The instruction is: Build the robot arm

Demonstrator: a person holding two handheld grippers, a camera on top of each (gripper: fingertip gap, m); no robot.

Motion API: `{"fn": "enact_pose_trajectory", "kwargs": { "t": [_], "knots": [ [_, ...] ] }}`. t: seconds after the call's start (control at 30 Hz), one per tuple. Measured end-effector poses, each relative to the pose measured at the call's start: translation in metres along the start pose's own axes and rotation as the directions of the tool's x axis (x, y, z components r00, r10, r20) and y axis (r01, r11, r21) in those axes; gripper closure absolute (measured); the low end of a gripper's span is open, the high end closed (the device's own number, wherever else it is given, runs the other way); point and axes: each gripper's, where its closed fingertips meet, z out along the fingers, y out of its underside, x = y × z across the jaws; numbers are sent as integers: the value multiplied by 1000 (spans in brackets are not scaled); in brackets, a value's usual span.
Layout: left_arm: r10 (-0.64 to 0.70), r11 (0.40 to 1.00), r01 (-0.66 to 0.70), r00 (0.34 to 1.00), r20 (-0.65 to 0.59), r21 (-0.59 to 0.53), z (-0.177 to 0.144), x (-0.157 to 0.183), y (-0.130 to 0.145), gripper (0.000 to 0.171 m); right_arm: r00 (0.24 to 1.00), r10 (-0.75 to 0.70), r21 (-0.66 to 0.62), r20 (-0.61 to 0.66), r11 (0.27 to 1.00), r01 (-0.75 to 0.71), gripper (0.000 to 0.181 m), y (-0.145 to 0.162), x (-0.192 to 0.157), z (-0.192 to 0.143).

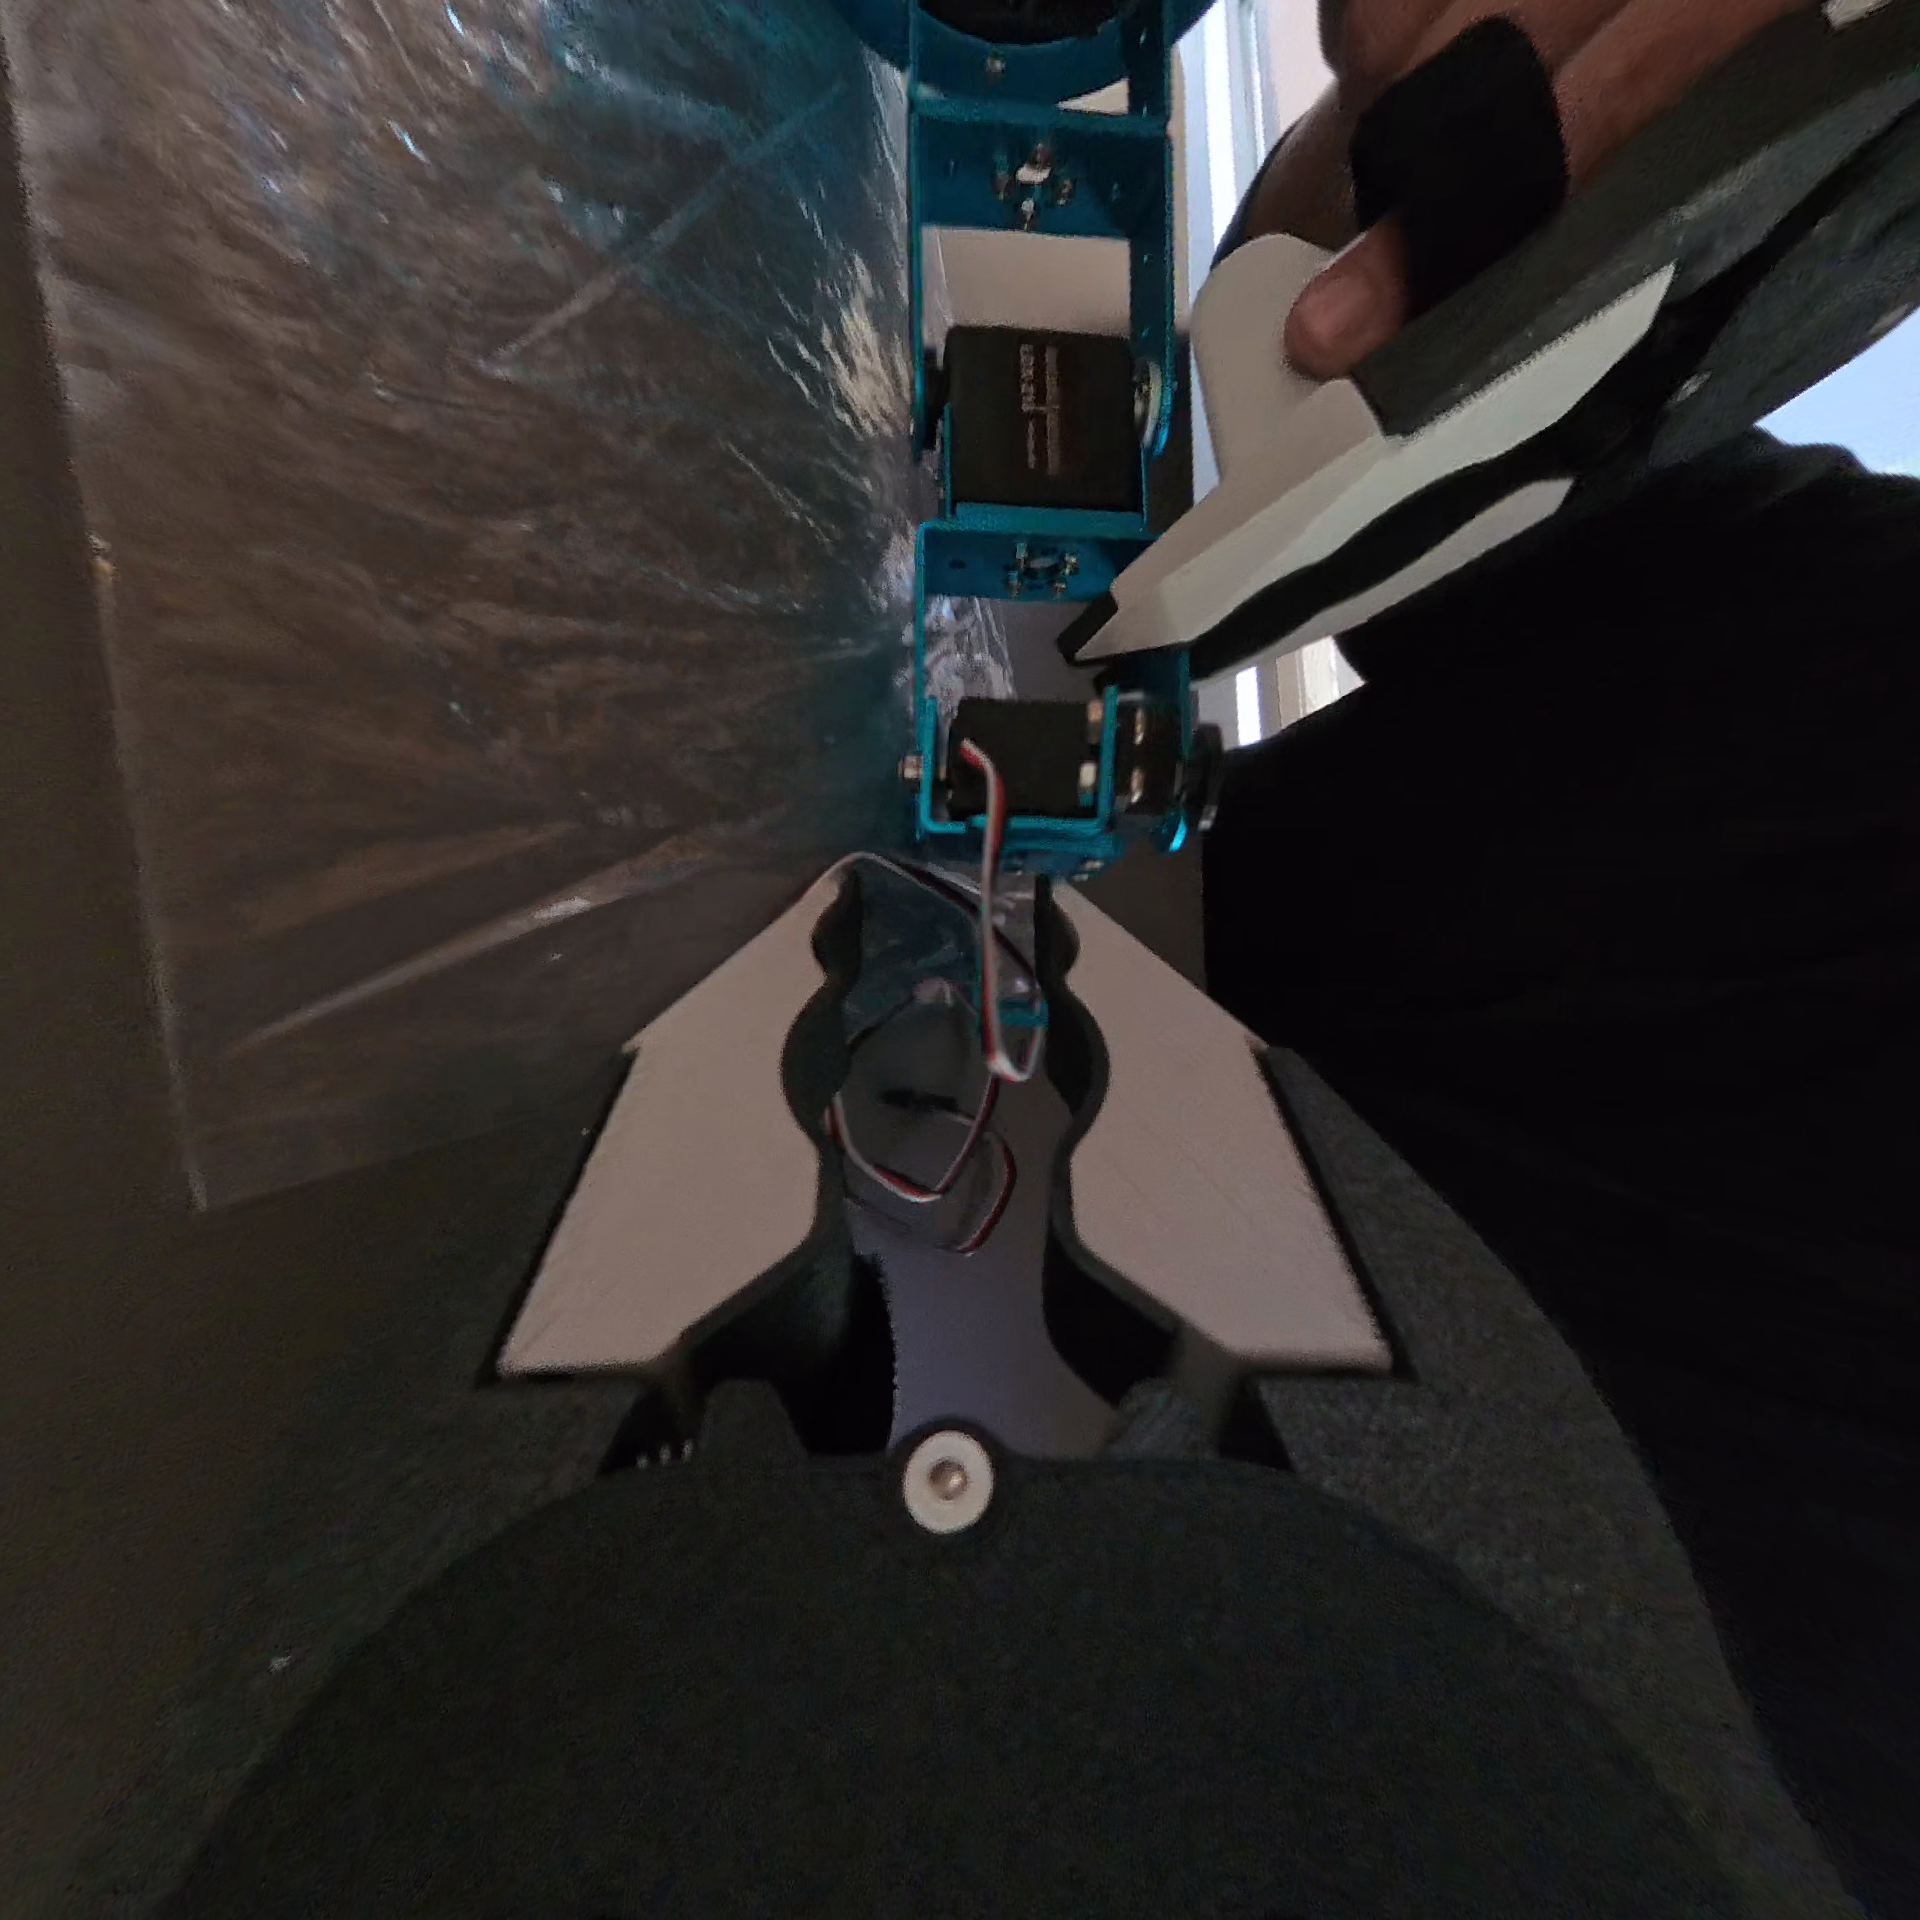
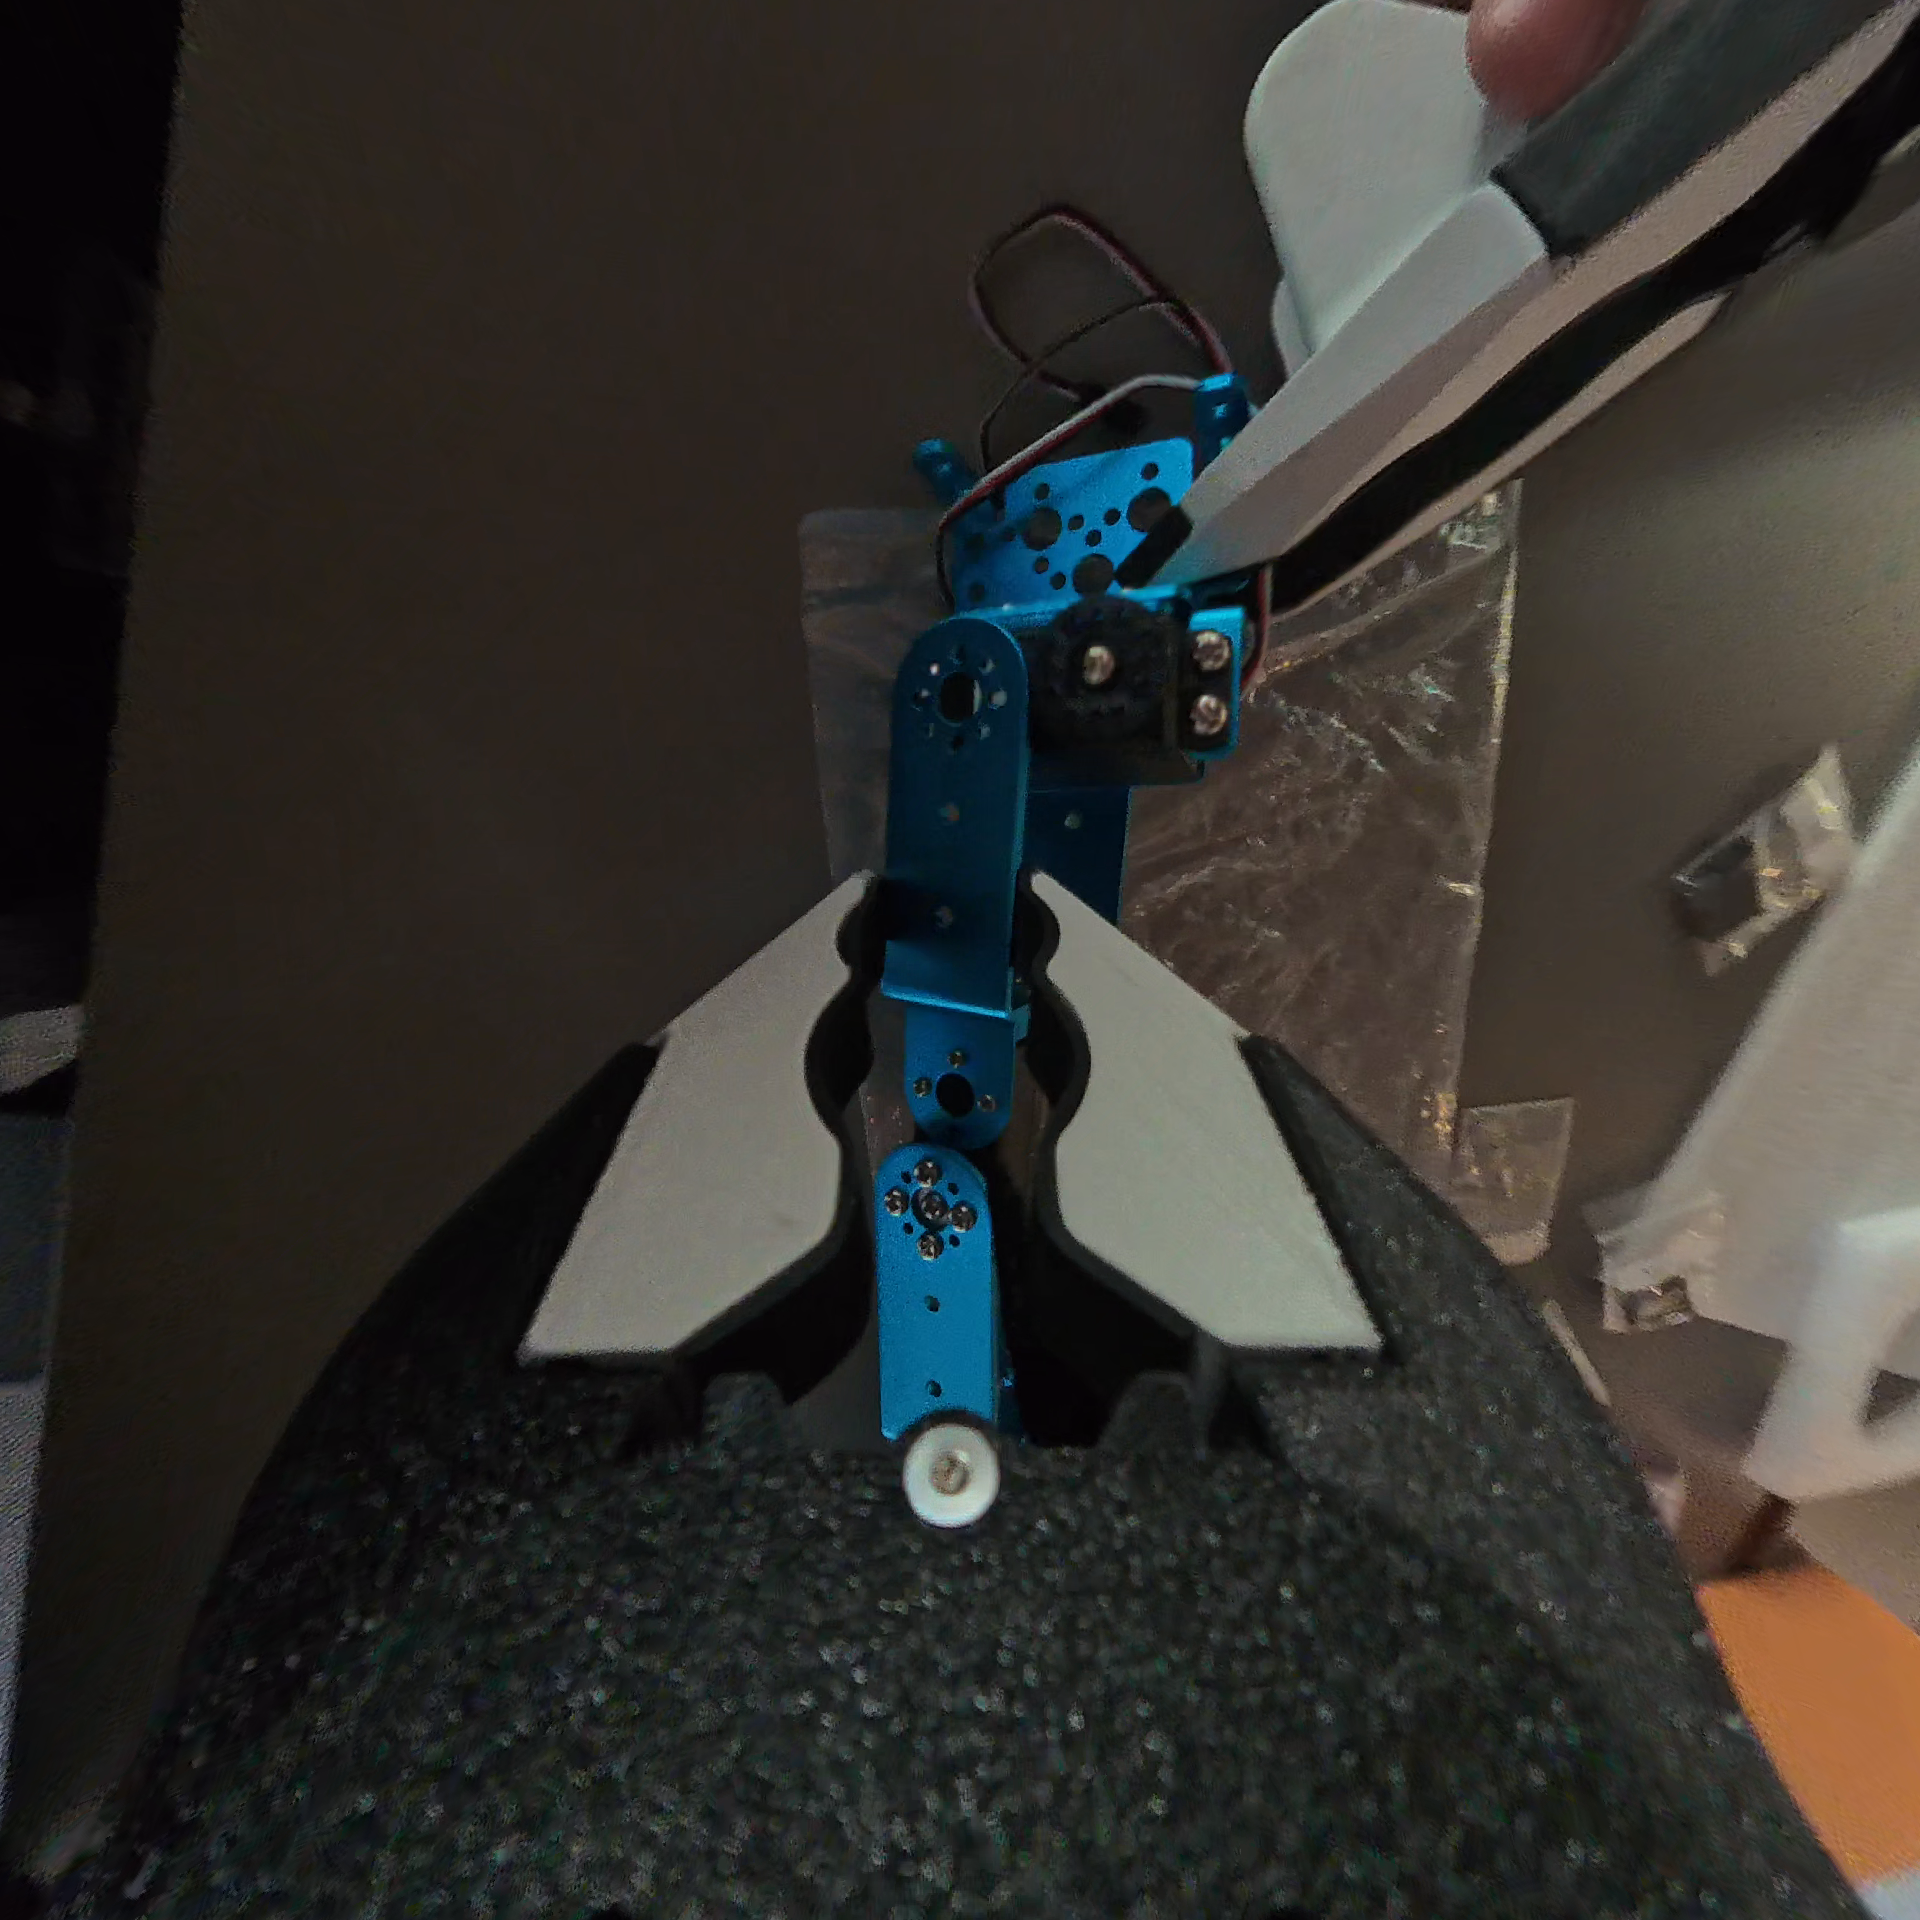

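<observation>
Both wrist views close, sharing blue bracket arm (image 1: 1044,436)

One blue perforated-metal servo arm assembly (image 2: 961,831), two black servo motors (image 1: 1039,416), two white-and-black handheld grippers (image 2: 956,914) and one crinkled clear plastic bag (image 2: 1320,831) are counted.

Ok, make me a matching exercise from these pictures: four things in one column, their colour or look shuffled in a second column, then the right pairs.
Things:
1. bracket arm
2. servo
3. plastic bag
4. wire

Looks:
A. clear and crinkled
B. red and white strands
C. blue metal with holes
D. black block

Pairs: 1-C, 2-D, 3-A, 4-B
</observation>
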Motion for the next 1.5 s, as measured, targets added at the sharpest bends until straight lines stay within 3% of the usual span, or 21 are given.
{"fn": "enact_pose_trajectory", "kwargs": {
  "t": [0.27,0.33,0.43,0.53,0.7,0.8,0.9,1.07,1.23,1.33,1.4,1.47,1.5],
  "knots": [
    [157,986,-165,969,188,28,-17,-18,-4,140,917,120,2,380,991,-130,157,-1,24,-2],
    [178,979,-197,950,257,52,-26,-25,-9,136,891,137,7,433,988,-156,157,-1,30,-1],
    [197,972,-223,944,263,70,-35,-18,-12,130,843,159,5,514,982,-188,157,-1,32,-2],
    [294,935,-341,900,323,99,-47,-3,-20,115,829,164,30,535,977,-213,157,-1,36,-2],
    [435,885,-462,771,465,-62,-19,-2,-12,89,856,188,93,481,960,-263,156,-1,52,1],
    [484,864,-472,686,544,-173,-5,-16,-9,89,857,210,82,470,957,-279,156,1,58,2],
    [515,849,-468,626,586,-245,3,-26,-4,105,888,219,62,405,962,-266,155,4,67,4],
    [505,857,-467,681,529,-217,0,-26,-4,111,932,224,27,287,970,-241,153,11,76,-3],
    [472,877,-446,734,488,-177,-9,-29,-3,112,950,293,-68,105,956,-287,116,25,80,-17],
    [474,875,-455,732,489,-167,-11,-30,-4,112,961,277,-196,5,942,-271,108,42,70,-9],
    [467,878,-452,736,490,-157,-11,-30,-4,112,969,238,-252,-68,936,-248,120,51,68,-1],
    [472,875,-458,733,490,-158,-12,-30,-3,112,973,222,-254,-55,940,-229,142,49,61,4],
    [481,870,-465,728,488,-164,-13,-30,-2,112,975,207,-262,-83,939,-222,141,52,64,4]
  ]
}}
